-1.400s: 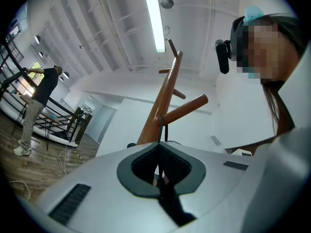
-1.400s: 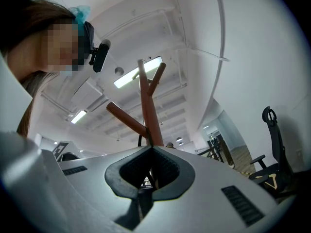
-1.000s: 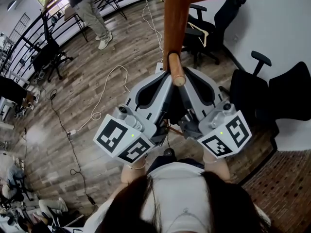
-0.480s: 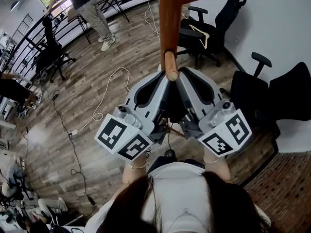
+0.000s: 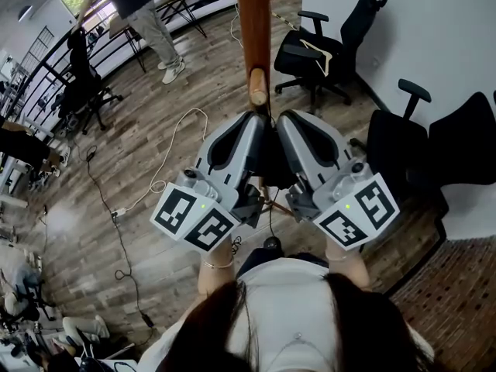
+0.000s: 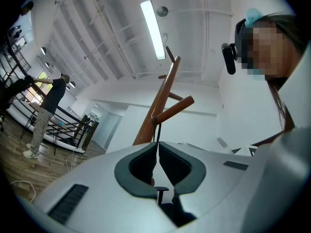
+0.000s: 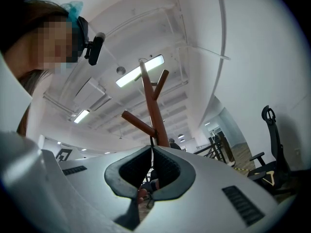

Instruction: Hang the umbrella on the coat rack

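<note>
The wooden coat rack (image 5: 252,22) rises at the top centre, with one peg (image 5: 258,87) pointing toward me. Both grippers point up at it, tips side by side just under the peg's end. A thin black strap (image 6: 157,132) of the umbrella hangs from the peg's root (image 6: 175,108) down into my left gripper (image 6: 158,147), which is shut on it. The same strap (image 7: 152,142) runs into my right gripper (image 7: 152,149), also shut on it. Below the grippers a thin brown shaft (image 5: 273,200) and a black knob (image 5: 269,244) show; the rest of the umbrella is hidden.
Black office chairs (image 5: 318,49) (image 5: 403,146) stand by the white wall on the right. A white cable (image 5: 167,149) and a black one (image 5: 116,239) trail over the wooden floor. A person (image 5: 139,14) stands at the back left near railings and another chair (image 5: 81,91).
The peg's end lay over the gripper tips a second ago; now it sits above them. The rack has slid up and left in the head view. Both grippers stay close together.
</note>
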The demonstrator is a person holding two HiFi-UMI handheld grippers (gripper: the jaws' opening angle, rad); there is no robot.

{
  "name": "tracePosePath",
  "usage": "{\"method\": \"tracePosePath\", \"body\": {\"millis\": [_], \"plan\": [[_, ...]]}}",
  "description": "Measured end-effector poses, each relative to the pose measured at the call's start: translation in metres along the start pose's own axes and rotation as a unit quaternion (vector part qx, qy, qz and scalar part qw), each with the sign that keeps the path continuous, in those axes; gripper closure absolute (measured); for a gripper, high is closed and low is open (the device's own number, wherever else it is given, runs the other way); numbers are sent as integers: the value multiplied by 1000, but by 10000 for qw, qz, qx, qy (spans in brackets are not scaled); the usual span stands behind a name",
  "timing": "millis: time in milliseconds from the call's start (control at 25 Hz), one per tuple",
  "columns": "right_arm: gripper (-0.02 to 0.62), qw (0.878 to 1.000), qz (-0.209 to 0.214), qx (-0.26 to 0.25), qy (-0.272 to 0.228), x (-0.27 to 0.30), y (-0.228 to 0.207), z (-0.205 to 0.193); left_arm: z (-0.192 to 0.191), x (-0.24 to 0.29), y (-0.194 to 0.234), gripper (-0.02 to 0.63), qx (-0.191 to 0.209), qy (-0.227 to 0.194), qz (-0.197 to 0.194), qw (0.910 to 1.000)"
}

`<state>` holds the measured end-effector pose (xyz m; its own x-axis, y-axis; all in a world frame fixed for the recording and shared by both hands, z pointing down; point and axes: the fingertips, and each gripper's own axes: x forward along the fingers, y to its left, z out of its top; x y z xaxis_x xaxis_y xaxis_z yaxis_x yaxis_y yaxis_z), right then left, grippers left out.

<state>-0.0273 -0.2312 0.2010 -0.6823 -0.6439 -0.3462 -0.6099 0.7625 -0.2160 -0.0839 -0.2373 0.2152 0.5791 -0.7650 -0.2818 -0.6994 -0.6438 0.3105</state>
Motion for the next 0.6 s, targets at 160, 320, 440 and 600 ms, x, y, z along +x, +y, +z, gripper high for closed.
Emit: {"method": "tracePosePath", "body": {"millis": [160, 320, 440, 600], "plan": [[557, 10000, 27, 12, 37, -10, 5, -2, -9, -6, -8, 595, 5, 92, 20, 10000], [558, 10000, 1, -5, 74, -21, 9, -4, -15, -13, -17, 595, 1, 127, 65, 9999], [558, 10000, -32, -13, 92, -29, 12, -5, -16, -21, -22, 595, 22, 127, 118, 9998], [558, 9999, -63, -30, 119, -42, 14, -4, -19, -29, -30, 595, 44, 134, 212, 9997]]}}
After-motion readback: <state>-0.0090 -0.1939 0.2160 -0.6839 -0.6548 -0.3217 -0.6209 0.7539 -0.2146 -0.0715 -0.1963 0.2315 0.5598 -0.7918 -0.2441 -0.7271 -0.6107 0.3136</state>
